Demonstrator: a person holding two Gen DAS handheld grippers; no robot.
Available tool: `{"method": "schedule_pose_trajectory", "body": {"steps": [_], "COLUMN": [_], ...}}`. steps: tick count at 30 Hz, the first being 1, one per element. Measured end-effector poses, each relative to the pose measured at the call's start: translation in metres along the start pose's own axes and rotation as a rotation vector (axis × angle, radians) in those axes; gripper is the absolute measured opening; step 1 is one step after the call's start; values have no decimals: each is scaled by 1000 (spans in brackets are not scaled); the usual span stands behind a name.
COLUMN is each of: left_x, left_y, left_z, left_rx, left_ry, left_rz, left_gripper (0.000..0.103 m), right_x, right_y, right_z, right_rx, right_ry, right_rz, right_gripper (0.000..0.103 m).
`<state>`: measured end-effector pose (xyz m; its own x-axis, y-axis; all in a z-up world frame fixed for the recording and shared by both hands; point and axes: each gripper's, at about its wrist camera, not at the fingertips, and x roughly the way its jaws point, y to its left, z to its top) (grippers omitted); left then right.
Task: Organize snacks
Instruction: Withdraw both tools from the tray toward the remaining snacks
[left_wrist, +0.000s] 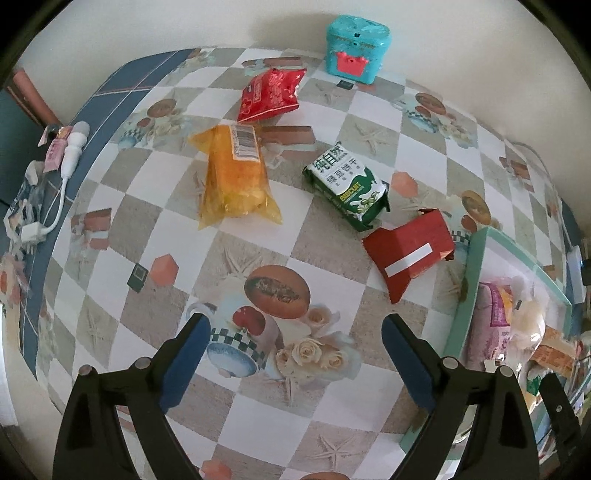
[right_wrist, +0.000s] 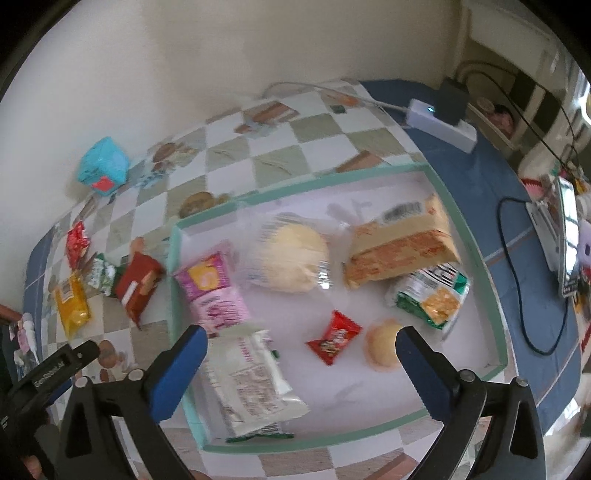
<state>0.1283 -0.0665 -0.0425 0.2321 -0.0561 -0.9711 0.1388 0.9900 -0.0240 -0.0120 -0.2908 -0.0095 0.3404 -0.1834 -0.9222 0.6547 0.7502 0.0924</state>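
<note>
Left wrist: left gripper (left_wrist: 291, 354) wide, empty, over bare cloth. I'd go for the red box (left_wrist: 408, 251) just left of the tray (left_wrist: 466, 295), squeezing its flat faces. Right gripper (right_wrist: 301, 356) wide, empty, above tray.

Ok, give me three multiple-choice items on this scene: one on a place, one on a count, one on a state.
1. Where is the teal tin?
A. in the tray
B. by the wall, at the table's far edge
C. between the left gripper's fingers

2. How many snacks lie loose on the table outside the tray?
A. four
B. one
C. seven

3. How is the right gripper?
A. shut on a red packet
B. shut, empty
C. open, empty

Answers: 1 B, the tin stands against the wall; 2 A, the red bag, orange bag, green biscuits and red box; 3 C, its fingers stand wide apart over the tray.
</note>
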Motion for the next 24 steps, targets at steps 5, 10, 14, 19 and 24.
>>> {"method": "schedule_pose_trajectory", "body": {"steps": [5,10,14,19,24], "left_x": [-4,-8,-9,-12,-7], "left_y": [11,45,71,98,112], "left_z": [7,16,22,28,36], "left_rx": [-11,-86,-152,-212,-243], "left_ry": [-26,-50,-61,-76,-78], "left_rz": [22,71,94,100,84], "left_gripper": [94,94,94,94,94], "right_x": [-2,-1,1,4,8], "right_y": [28,43,54,73,92], "right_z": [-4,-7,-9,-9,-4], "right_rx": [-65,-97,-116,-155,-180], "right_ry": [-16,-28,-28,-27,-27], "right_rz": [23,24,34,47,72], "right_gripper": [103,103,103,103,103]}}
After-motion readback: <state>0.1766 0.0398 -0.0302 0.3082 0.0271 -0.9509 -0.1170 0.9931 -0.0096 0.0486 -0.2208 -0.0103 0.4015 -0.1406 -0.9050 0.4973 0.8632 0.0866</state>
